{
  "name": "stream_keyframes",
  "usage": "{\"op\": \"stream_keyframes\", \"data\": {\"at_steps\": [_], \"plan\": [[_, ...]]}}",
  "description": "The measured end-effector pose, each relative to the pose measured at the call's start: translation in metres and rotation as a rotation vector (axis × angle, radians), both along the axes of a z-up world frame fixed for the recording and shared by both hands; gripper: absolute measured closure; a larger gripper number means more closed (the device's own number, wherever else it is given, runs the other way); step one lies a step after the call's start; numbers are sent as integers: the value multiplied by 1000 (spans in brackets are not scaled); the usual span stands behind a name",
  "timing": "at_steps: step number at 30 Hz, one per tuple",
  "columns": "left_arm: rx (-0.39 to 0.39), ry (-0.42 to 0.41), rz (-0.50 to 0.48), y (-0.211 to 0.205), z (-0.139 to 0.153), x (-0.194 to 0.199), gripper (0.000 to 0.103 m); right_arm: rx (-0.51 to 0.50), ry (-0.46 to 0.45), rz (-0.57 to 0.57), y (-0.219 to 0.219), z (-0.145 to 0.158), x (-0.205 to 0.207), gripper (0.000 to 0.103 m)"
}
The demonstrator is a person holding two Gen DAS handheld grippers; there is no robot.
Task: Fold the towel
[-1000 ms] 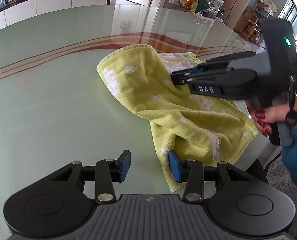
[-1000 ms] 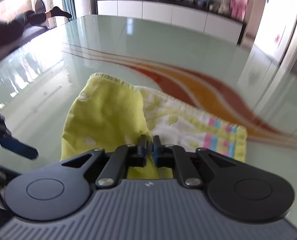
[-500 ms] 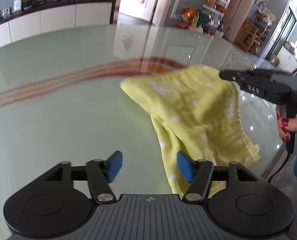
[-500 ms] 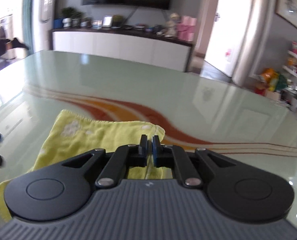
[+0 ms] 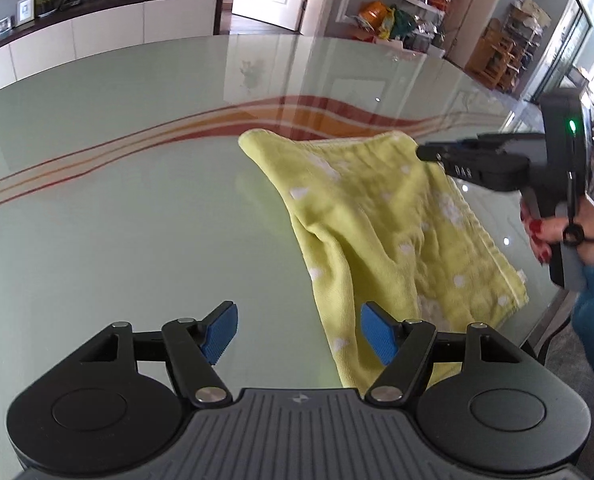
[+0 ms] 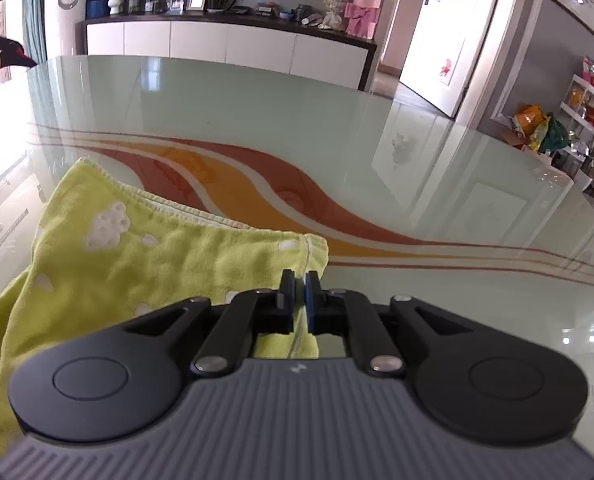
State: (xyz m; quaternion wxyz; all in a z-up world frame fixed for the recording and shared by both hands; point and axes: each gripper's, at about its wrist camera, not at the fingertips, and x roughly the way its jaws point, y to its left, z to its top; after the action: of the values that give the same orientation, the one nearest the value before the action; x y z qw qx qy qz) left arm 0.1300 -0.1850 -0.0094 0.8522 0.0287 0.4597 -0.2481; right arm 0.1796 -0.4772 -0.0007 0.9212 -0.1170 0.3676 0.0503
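The yellow-green terry towel with white blotches (image 5: 381,232) hangs lifted by one corner over the pale green glass table with red and orange wavy stripes (image 5: 117,208), its lower folds trailing toward the table edge at 4 o'clock in the left wrist view. Only this view shows the right gripper (image 5: 421,153) from outside: a black body reaching in from 3 o'clock, a green light lit on its upright part, held by a hand (image 5: 553,232) with red-painted nails. Its jaws are pressed together on the towel's top corner. The left gripper (image 5: 297,334) sits at 6 o'clock with its blue pads spread wide and nothing between them; the towel's hanging edge lies just beside the right-hand pad.

The right wrist view alone shows the pinch close up: the right gripper (image 6: 300,292) clamps a hemmed towel (image 6: 145,264) edge between its narrow pads, and the cloth spreads away toward 9 o'clock. It also shows a white sideboard with a dark top (image 6: 225,46) at 12 o'clock carrying framed pictures, plants and a pink box.

A second ago the towel lay bunched on the table with a pink-and-blue striped part showing, and the left gripper's pads stood closer together, right at the cloth. Now the towel is raised and pulled out flatter, and the left pads stand wider.

Pale letters on the right gripper's side appear upside down; they look like "DAS".
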Motion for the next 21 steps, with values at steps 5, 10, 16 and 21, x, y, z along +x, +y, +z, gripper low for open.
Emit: {"op": "stream_keyframes", "data": {"at_steps": [5,10,16,21], "plan": [[-4,-46,14,10,2,19,32,25,-38,-21,-6,9,-11,64],[-10,-84,-7,11,8,54,39,70,-63,-29,-14,27,-44,64],[43,-59,-112,2,-4,72,55,142,26,-52,-22,26,-88,64],[54,-38,-189,-6,-9,60,57,157,99,-118,-26,16,-115,64]]}}
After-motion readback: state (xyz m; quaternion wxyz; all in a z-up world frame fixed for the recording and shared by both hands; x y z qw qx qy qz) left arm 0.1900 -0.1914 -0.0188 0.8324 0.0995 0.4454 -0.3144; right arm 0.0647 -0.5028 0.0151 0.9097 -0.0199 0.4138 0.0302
